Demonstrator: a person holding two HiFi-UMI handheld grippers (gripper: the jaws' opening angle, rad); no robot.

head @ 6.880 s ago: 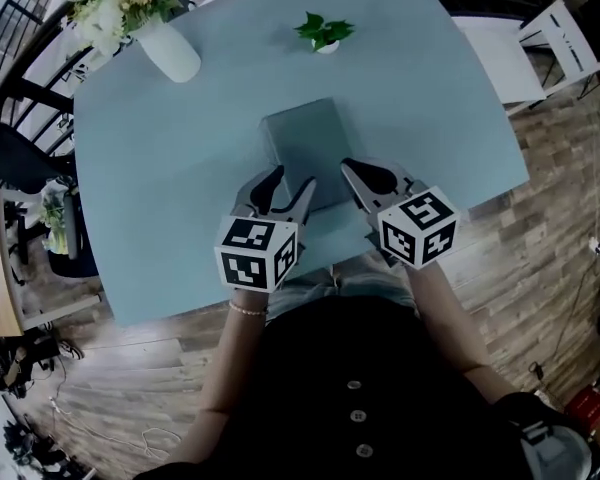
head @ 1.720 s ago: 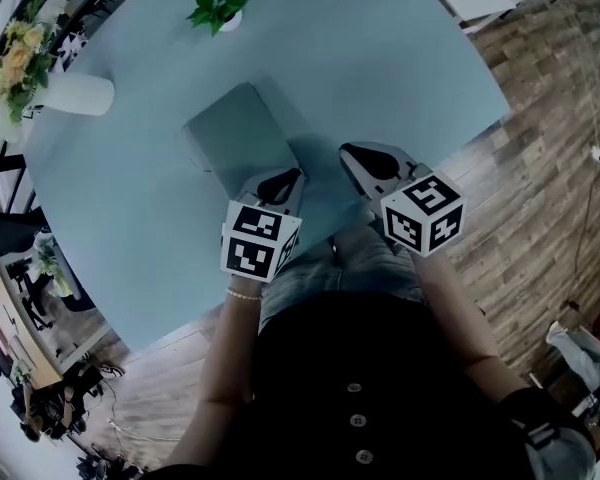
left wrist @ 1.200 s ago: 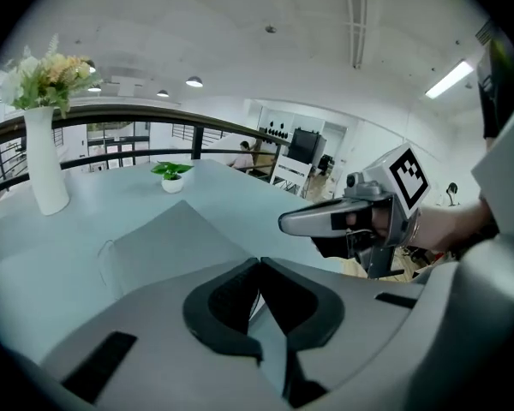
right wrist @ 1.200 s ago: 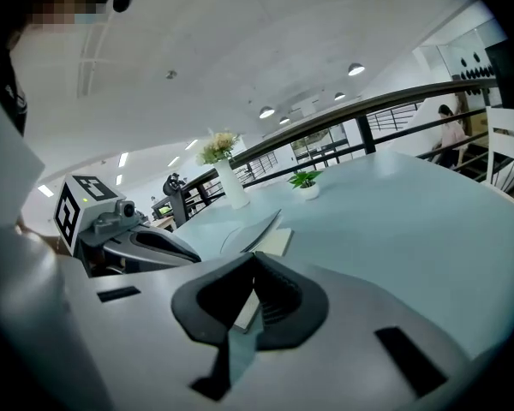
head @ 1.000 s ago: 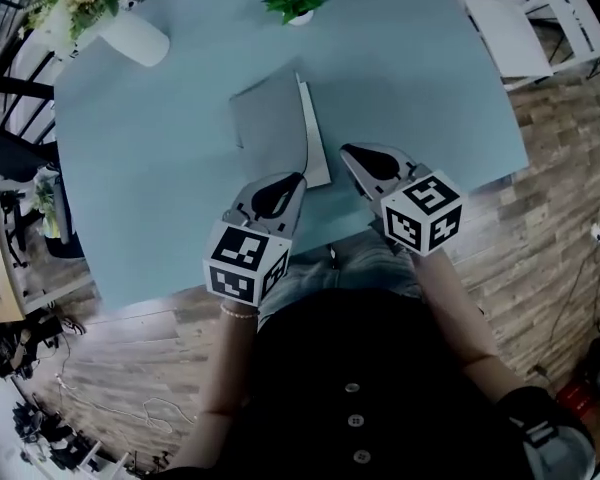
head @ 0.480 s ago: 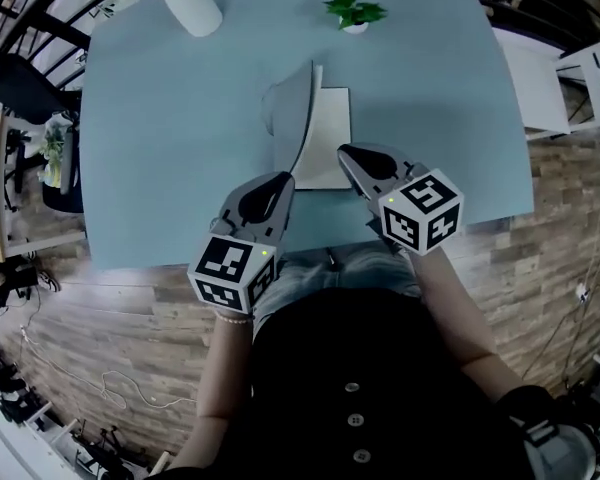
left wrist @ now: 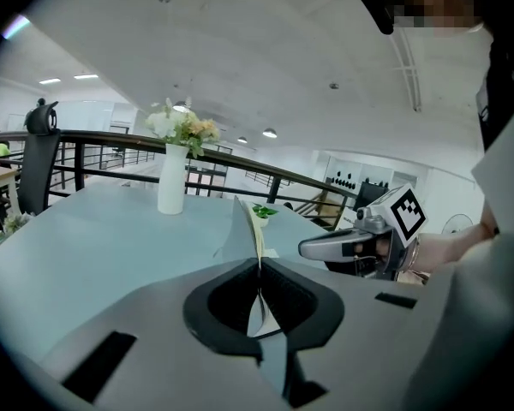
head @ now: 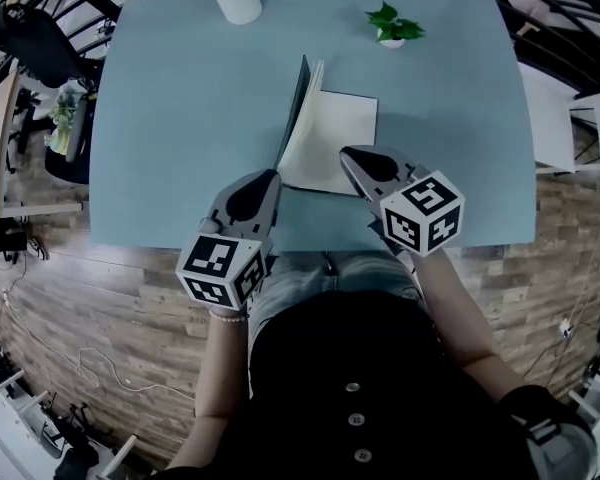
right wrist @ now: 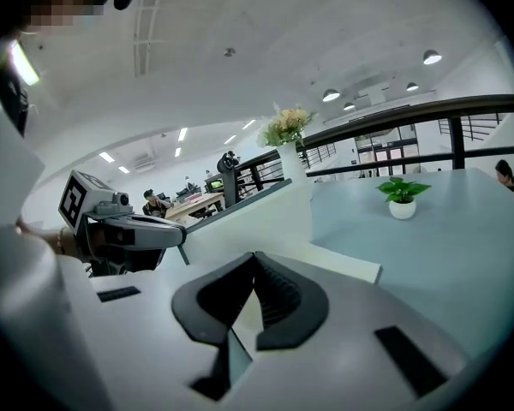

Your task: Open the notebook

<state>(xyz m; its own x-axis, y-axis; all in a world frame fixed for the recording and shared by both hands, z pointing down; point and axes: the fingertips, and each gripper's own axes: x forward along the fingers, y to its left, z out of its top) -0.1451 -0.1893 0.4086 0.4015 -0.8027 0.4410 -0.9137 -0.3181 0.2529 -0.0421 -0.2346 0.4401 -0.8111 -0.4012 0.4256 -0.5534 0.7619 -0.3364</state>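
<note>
On the pale blue table [head: 170, 118], towards the person's edge, the notebook [head: 335, 138], half open: grey cover [head: 298, 98] stood up on edge and leaning left, cream pages [head: 320, 153] bare to its right. Near edge of the cover pinched thin between the nearly closed jaws of the left gripper [head: 268, 176]. Right gripper [head: 348, 155] with tips pressed together, poised at the near right corner of the pages; touching or not, impossible to tell. At the far side of the table, a tall white vase [left wrist: 171, 182] holding pale and yellow flowers [left wrist: 184, 127]. Further right, well apart from it, a small white pot [right wrist: 402, 210] holding a leafy green plant [right wrist: 403, 188].
</note>
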